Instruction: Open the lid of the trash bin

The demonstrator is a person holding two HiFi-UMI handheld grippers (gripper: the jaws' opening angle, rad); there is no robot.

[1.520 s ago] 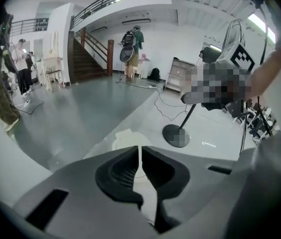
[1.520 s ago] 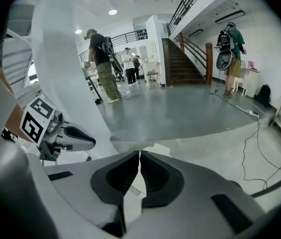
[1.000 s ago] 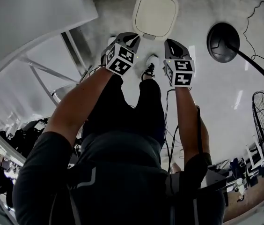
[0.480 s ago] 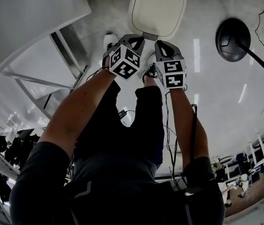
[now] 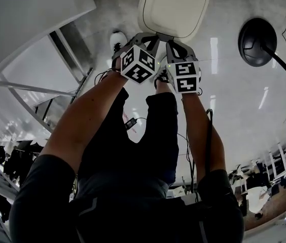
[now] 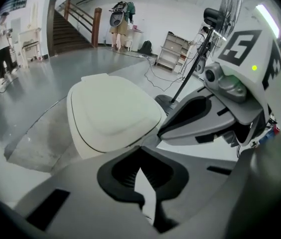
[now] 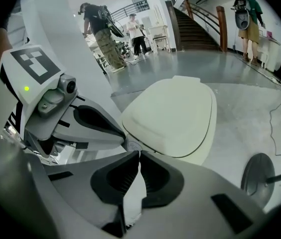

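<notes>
With both pairs of jaws pressed together on nothing, I have the left gripper [image 5: 152,36] and right gripper [image 5: 169,41] side by side, tips at the near edge of the closed cream lid [image 5: 174,8] of the trash bin [image 6: 79,137].

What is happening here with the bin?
A person holds a gripper in each hand above a white bin on the floor. The left gripper and the right gripper sit side by side at the near edge of the lid. Both have their jaws together, with nothing between them. The lid is closed, so the opening is not yet done.
</notes>
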